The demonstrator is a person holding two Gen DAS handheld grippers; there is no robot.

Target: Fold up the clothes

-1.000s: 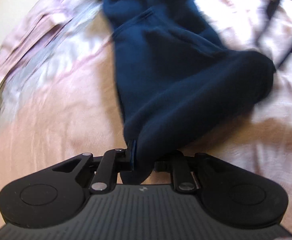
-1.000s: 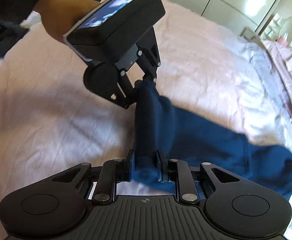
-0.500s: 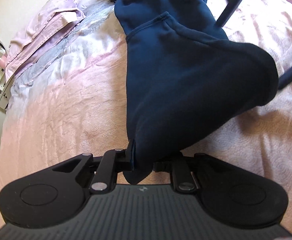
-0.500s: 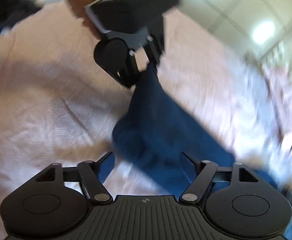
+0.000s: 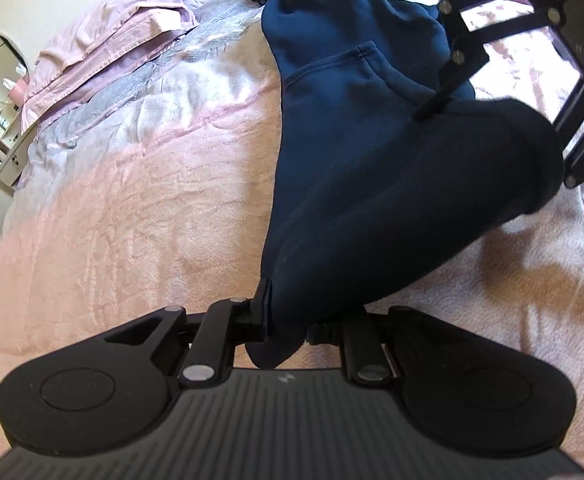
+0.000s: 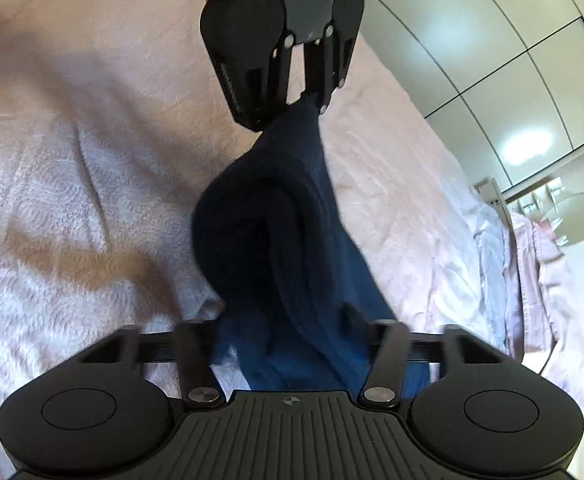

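Navy fleece is what you are handling — a thick, soft garment [image 5: 375, 168], probably a hooded sweatshirt, lying along the pink bedspread [image 5: 140, 216] and rising at its near end into your left gripper [image 5: 288, 320]. Those fingers are pinching down on a bunched corner of the cloth, with only that wad between them. Your right gripper [image 6: 288, 344] is standing wide apart, its fingers straddling the fabric without closing on it; the cloth is passing loosely between and below them.

Expect it to be weighty for clothing and entirely limp: it is sagging from the held corner, and a fat doubled roll is bulging just ahead of your right fingers. It is not slippery and not fragile, but one pinch point is letting the rest droop and twist.

Best hold looks to be an edge or seam — the ribbed hem or a stitched pocket edge [image 5: 331, 62] — rather than the bulky roll. Which part of the garment your left fingers are holding I cannot tell; it is too bunched there.
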